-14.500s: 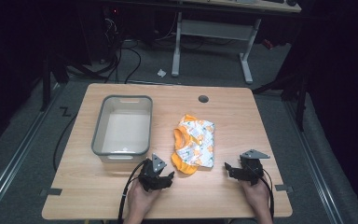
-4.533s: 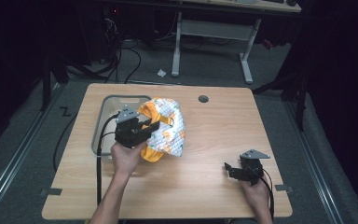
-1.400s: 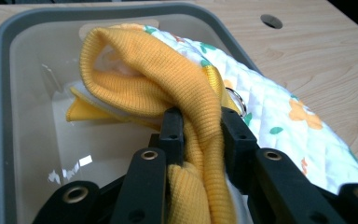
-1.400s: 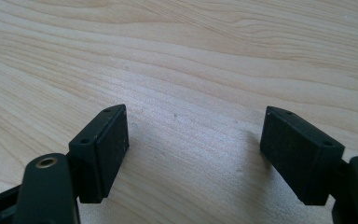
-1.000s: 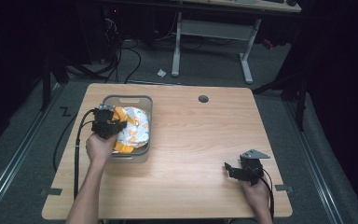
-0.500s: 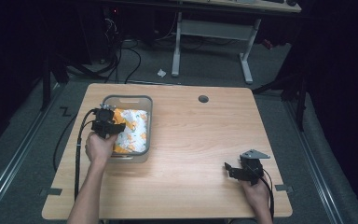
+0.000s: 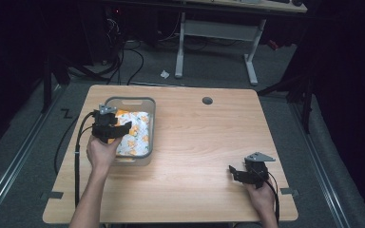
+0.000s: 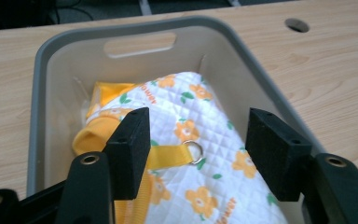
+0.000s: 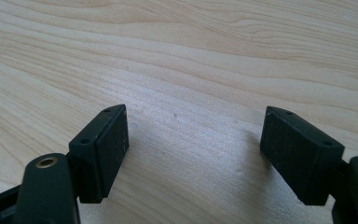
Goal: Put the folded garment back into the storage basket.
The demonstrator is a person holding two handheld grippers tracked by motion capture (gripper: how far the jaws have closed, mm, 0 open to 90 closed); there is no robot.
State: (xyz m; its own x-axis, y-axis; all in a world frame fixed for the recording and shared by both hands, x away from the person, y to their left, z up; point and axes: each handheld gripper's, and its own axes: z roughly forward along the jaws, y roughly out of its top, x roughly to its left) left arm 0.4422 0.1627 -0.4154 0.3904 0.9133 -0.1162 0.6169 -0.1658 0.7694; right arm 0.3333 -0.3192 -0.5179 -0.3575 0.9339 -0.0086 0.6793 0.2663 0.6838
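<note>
A white quilted garment (image 7: 134, 133) (image 8: 200, 154) with orange flowers and orange trim lies inside the grey plastic bin (image 7: 148, 124) (image 8: 135, 28) at the table's left. My left gripper (image 7: 116, 130) (image 8: 196, 149) hovers just above the garment, open, with nothing between its pads; an orange strap with a metal ring (image 8: 193, 151) lies below the gap. My right gripper (image 7: 242, 172) (image 9: 193, 149) rests open near the table's front right, over bare wood.
The wooden table (image 7: 204, 142) has a round cable hole (image 7: 207, 100) at the back. Cables trail off the left edge. A desk frame (image 7: 214, 33) stands on the floor beyond the table.
My left gripper carried the garment from the table's middle into the bin, then let it go and opened. The right gripper has stayed put.
</note>
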